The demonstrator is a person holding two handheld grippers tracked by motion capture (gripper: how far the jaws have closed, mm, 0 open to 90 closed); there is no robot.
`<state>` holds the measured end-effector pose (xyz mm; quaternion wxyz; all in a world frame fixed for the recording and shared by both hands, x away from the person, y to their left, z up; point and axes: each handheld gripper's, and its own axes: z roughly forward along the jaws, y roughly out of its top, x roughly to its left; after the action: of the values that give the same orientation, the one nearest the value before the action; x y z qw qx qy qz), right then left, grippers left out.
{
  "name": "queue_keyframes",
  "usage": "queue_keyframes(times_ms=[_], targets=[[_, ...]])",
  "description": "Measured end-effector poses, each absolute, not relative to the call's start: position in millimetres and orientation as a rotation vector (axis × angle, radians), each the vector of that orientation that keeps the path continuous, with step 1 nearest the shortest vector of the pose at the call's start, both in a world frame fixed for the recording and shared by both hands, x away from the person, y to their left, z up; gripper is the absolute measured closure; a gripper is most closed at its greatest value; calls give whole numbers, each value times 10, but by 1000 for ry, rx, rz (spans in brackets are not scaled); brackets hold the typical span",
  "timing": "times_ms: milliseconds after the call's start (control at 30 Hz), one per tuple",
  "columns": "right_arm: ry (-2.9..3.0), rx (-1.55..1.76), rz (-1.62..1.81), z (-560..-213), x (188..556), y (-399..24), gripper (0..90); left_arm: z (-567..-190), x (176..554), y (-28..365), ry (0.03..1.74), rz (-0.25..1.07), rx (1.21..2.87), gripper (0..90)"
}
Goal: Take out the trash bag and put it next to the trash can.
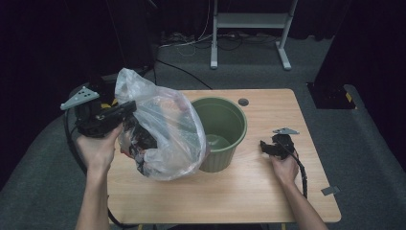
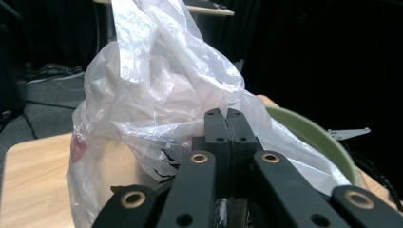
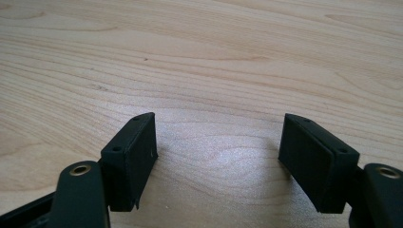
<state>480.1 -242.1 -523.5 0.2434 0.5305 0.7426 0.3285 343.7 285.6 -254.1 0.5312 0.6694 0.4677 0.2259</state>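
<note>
Dark curtains behind, grey carpet below, pale wood-grain counter (image 1: 249, 191) in front. Left tool (image 2: 229, 124) clamped with jaws pressed flat together, pinching a fold of the bag (image 1: 160, 134) near its side; matte black jaws, brass-ringed pivots, grey three-cornered plate on top. Thin, clear, crinkled plastic, glossy where light hits, bunched to a peak at the top, bulging below with dark scraps and a reddish patch inside. Held up off the counter at the left, leaning against the bin (image 1: 221, 132). Round, tapered, dull olive plastic with ribbed sides and a smooth rolled rim, upright mid-counter, touching the bag on its left side. Right tool (image 3: 217, 147) spread wide with nothing between the blocky black pads, just above bare wood, well to the right of the bin; seen from the high view resting low at the counter's right, cable trailing back along the forearm. Small round dark grommet (image 1: 243, 102) set in the counter behind the bin. White metal frame (image 1: 251, 28) farther back on the carpet.
</note>
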Motion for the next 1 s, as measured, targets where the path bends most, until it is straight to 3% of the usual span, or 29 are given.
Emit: queue_keyframes(times_ms=[433,1000], targets=[[2026,1452,893,-5235,4800,-2420,279,-2866,3495,3163,1232,591,1668,895],[2020,1457,889,-5235,4795,-2412,278,-3792,4214,2854,1432,654,1788,894]])
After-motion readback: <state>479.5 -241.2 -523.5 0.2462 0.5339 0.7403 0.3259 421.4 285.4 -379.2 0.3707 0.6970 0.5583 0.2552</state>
